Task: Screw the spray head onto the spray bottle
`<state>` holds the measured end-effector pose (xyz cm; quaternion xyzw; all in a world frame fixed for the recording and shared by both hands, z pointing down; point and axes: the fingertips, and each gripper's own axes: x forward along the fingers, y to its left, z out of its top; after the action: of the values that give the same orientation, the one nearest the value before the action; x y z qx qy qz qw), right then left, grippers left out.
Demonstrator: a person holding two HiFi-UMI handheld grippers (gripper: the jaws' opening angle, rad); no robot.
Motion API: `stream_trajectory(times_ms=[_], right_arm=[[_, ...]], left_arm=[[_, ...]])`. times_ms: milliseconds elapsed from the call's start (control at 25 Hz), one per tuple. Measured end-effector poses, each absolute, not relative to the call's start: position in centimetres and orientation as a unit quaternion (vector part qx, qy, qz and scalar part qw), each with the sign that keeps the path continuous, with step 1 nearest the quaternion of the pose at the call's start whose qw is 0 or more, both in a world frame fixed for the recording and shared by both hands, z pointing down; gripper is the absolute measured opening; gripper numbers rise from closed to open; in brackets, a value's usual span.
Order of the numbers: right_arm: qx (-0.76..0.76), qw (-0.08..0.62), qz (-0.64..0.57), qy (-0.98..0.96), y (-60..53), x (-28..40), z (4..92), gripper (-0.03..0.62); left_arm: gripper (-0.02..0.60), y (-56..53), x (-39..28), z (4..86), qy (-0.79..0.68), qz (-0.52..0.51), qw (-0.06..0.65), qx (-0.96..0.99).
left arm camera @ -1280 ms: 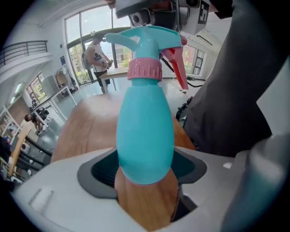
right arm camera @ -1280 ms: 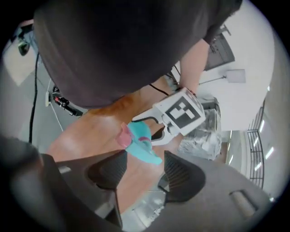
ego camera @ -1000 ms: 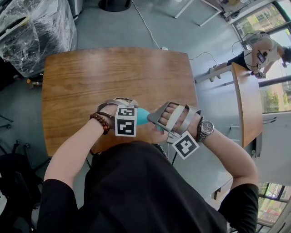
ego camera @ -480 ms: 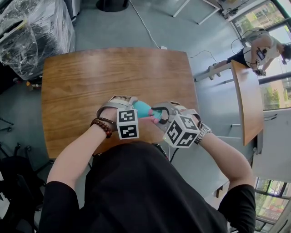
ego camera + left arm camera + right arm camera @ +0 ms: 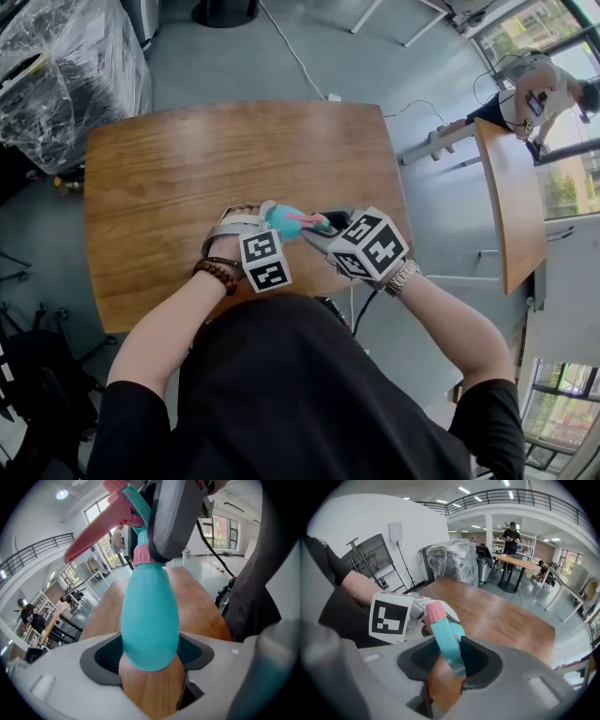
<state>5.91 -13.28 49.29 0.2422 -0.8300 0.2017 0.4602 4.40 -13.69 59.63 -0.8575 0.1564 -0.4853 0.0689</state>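
Over the near edge of the wooden table (image 5: 187, 159) my left gripper (image 5: 268, 219) is shut on the teal spray bottle (image 5: 282, 223). In the left gripper view the bottle's body (image 5: 150, 616) fills the space between both pads, with its base toward the camera. Above it are a pink collar (image 5: 141, 555) and the spray head's pink trigger (image 5: 93, 534). My right gripper (image 5: 320, 228) comes in from the right, shut on the teal spray head (image 5: 446, 641) with its pink end (image 5: 434, 611). The head sits on the bottle's neck. How far it is threaded is hidden.
A second wooden table (image 5: 511, 187) stands to the right with a person (image 5: 539, 89) bending beside it. A plastic-wrapped bundle (image 5: 66, 66) sits on the floor at the far left. A cable (image 5: 298, 56) runs across the grey floor beyond the table.
My right gripper has rolled around the spray head, so its marker cube now faces up instead of hanging below the hand. Both grippers and the bottle have shifted slightly away from the person's body.
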Motion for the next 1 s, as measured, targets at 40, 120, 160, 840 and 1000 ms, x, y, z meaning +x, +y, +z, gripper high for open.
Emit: stream_trajectory(times_ms=[40,120,160,840,1000], right_arm=[[0.248,0.458,0.185,-0.833,-13.5,5.8,49.2,0.134],[0.267,0.446,0.157,-0.839,-14.1,5.9,48.7,0.226],[0.279,0.436,0.149,-0.843,-14.5,6.1,48.3,0.238],[0.453,0.292,0.148,-0.829,-15.3,12.9,45.4,0.21],[0.469,0.28,0.146,-0.825,-14.9,13.9,45.3,0.145]], left_arm=[[0.377,-13.7,4.4,59.7,0.159,-0.481,0.062,-0.86],[0.377,-13.9,4.4,60.0,0.164,-0.472,0.047,-0.865],[0.379,-14.1,4.4,60.3,0.167,-0.467,0.038,-0.867],[0.383,-22.2,4.6,62.4,0.279,-0.331,-0.083,-0.897],[0.384,-23.4,5.6,63.3,0.296,-0.313,-0.09,-0.898]])
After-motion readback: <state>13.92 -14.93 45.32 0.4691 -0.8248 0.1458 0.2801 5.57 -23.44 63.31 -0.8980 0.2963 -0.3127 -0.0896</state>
